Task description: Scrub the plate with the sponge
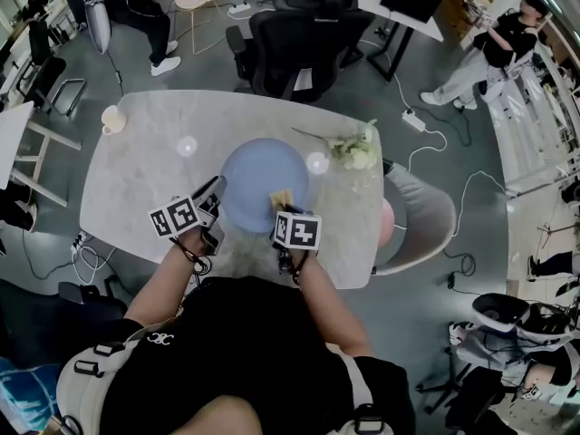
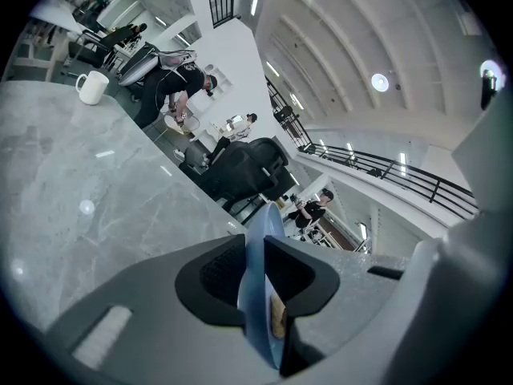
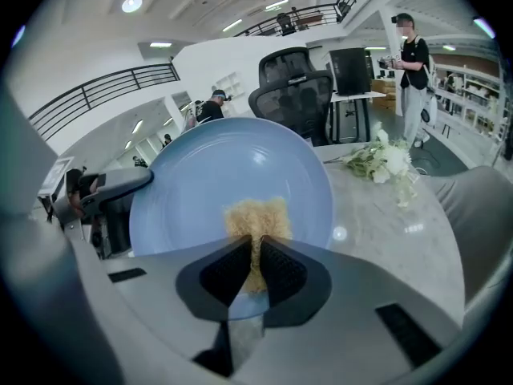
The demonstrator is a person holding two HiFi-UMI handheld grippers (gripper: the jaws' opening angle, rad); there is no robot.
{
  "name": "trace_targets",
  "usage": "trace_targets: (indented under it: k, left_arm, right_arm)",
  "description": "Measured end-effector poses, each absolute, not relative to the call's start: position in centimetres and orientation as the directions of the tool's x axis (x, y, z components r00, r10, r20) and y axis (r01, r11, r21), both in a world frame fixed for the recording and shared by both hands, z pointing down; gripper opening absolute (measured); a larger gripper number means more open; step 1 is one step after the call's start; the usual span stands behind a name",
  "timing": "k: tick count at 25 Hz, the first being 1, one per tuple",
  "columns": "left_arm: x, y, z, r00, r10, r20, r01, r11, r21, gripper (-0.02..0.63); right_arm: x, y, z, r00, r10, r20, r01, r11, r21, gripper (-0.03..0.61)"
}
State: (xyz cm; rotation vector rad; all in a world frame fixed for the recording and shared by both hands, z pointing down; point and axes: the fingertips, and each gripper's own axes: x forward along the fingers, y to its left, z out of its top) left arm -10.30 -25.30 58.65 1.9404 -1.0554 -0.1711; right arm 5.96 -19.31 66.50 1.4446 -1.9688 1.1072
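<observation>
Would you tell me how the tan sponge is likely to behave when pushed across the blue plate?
The sponge is probably soft: it pinches thin between the fingers of the right gripper and flares wider beyond them. Its fibrous look suggests drag rather than sliding. The plate, gripped at its rim by the left gripper, may pivot under hard pushing.
</observation>
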Motion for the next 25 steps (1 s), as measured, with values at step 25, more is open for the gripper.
trace_targets:
  k: [25]
  left_arm:
    - [-9.6,-23.9,62.6,0.648,-0.672,0.358,-0.557,-0.097,0.825,0.071]
  right_arm:
    - [3.3,-20.5,60.3,-0.421,-0.714,0.559,-0.898,0.244,-0.365,0.034]
